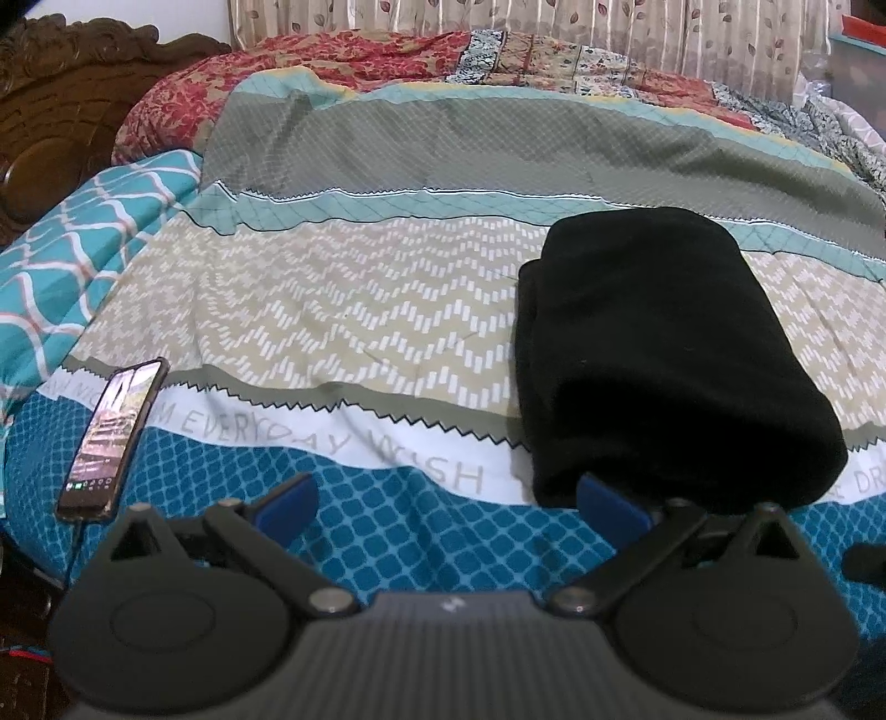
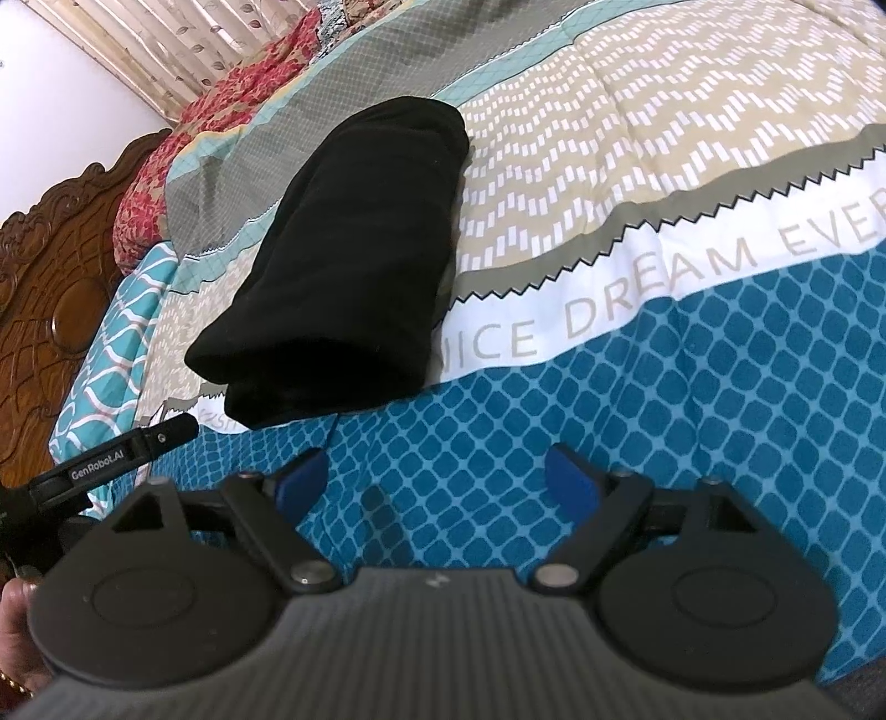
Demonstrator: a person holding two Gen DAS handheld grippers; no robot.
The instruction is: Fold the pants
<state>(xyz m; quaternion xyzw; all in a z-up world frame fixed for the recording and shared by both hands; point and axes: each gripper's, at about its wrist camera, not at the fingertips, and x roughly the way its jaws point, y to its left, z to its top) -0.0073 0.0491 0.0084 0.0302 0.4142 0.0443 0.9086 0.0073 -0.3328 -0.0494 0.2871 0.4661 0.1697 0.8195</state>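
One phone (image 1: pixel 113 437) left of folded pants (image 1: pixel 664 354)

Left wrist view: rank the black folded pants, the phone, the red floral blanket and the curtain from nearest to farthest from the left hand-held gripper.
From the left hand-held gripper:
1. Black folded pants, right, touching its right finger.
2. Phone, far left on the bedspread.
3. Red floral blanket, at the bed's far side.
4. Curtain, behind the bed.

Setting: home bedroom. Evidence: a bed (image 1: pixel 343 310) fills both views, covered by a patterned bedspread (image 2: pixel 692 166) printed "NICE DREAM EVERYDAY". Carved dark wooden headboard (image 2: pixel 50 288) at one end. Red floral quilt (image 1: pixel 310 72) bunched along the far side. Leaf-print curtains (image 1: pixel 498 16) hang behind, against a plain white wall (image 2: pixel 61 88). A phone (image 1: pixel 113 437), screen lit, lies near the bed edge.
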